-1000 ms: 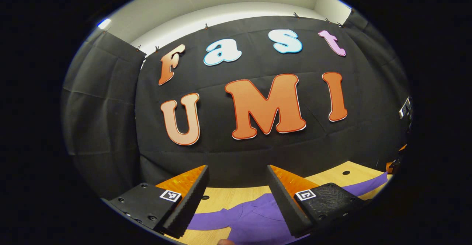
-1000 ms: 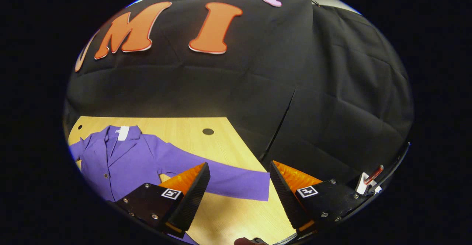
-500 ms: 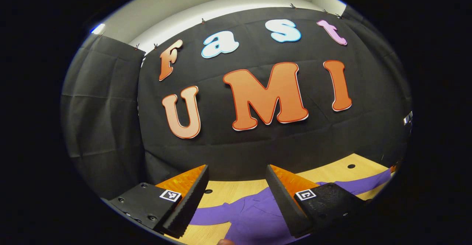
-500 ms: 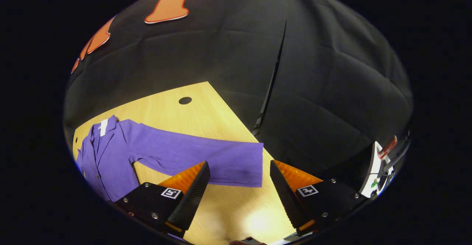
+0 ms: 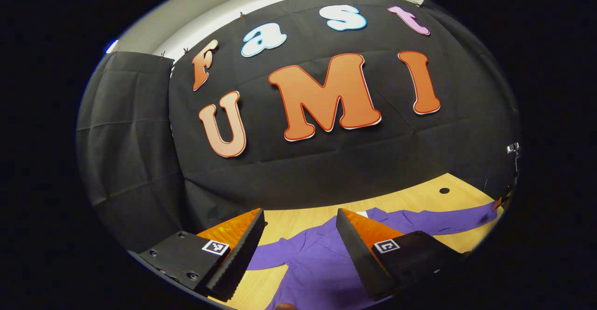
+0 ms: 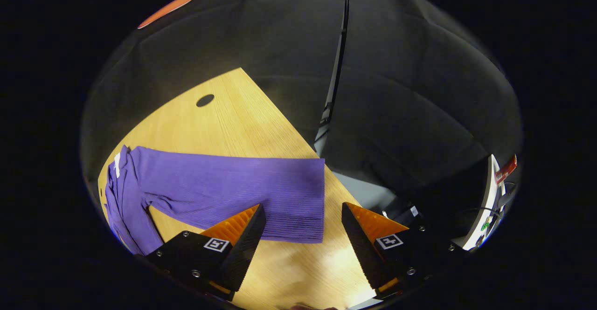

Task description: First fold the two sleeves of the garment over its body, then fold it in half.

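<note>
Left gripper (image 5: 298,249) gapes wide, empty, above purple long-sleeved knit garment (image 5: 322,263) flat on light wooden counter (image 5: 419,198). Right gripper (image 6: 301,244) equally spread, empty, over sleeve cuff (image 6: 298,203); white collar label (image 6: 116,164) unreadable.

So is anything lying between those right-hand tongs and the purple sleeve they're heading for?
Nothing visible. In the right gripper view the right tongs are open, and the sleeve lies flat on bare wooden table, its cuff end just ahead of the fingertips. No other object sits between them.
</note>
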